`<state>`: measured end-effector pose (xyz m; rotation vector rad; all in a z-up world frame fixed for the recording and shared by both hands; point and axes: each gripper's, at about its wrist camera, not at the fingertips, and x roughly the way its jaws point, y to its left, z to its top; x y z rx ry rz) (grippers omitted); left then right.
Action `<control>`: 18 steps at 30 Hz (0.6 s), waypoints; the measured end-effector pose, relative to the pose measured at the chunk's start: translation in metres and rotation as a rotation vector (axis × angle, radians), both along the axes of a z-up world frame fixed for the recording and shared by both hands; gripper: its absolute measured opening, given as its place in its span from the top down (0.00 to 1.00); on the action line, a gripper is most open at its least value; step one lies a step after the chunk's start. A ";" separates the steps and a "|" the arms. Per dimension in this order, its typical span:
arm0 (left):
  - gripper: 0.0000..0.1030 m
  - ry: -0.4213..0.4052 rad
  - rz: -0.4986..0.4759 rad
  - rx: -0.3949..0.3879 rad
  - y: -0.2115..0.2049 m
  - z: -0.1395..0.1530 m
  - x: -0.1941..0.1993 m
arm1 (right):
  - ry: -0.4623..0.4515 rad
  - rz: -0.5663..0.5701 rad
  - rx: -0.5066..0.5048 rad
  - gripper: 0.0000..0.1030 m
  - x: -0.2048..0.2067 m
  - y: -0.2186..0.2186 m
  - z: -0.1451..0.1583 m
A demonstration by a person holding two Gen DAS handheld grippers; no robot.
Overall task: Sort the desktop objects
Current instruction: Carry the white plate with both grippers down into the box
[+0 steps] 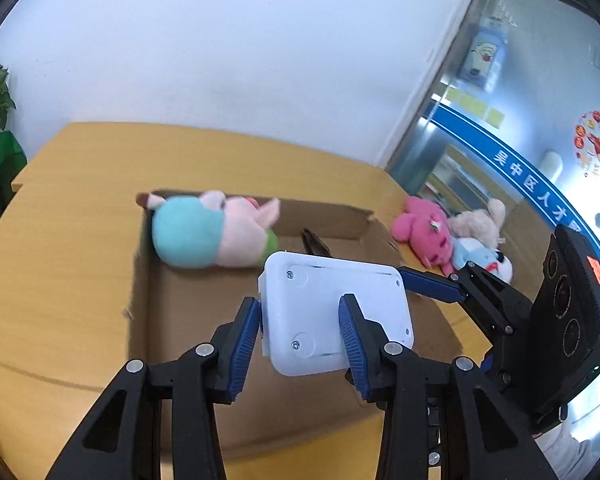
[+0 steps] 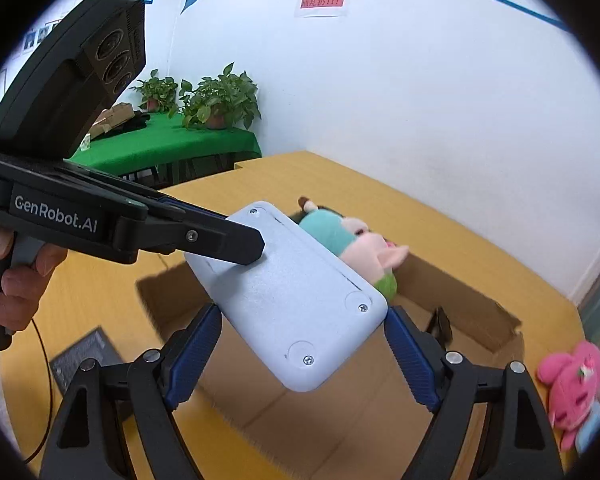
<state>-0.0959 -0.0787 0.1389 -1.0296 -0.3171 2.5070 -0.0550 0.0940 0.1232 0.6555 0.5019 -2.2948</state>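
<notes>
Left wrist view: the left gripper (image 1: 300,338) is clamped on a white case (image 1: 336,316), a flat rectangle with rounded corners and a screw at each corner, held above the open box (image 1: 168,320). Right wrist view: the right gripper (image 2: 300,354) has its jaws spread either side of the case (image 2: 288,300); contact cannot be confirmed. Ahead of the case, a teal-and-pink plush (image 1: 212,232) lies inside the box. Right of the box, a pink plush (image 1: 424,234) lies on the table (image 1: 60,240).
</notes>
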 end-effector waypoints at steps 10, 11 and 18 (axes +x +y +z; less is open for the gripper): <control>0.66 -0.309 0.032 -0.022 -0.027 -0.089 -0.108 | -0.242 0.001 -0.020 0.32 -0.135 -0.042 -0.049; 0.66 -0.323 0.045 -0.021 -0.029 -0.098 -0.112 | -0.278 -0.004 -0.019 0.33 -0.143 -0.043 -0.061; 0.66 -0.336 0.071 -0.106 -0.024 -0.110 -0.122 | -0.455 -0.023 -0.066 0.33 -0.155 -0.038 -0.112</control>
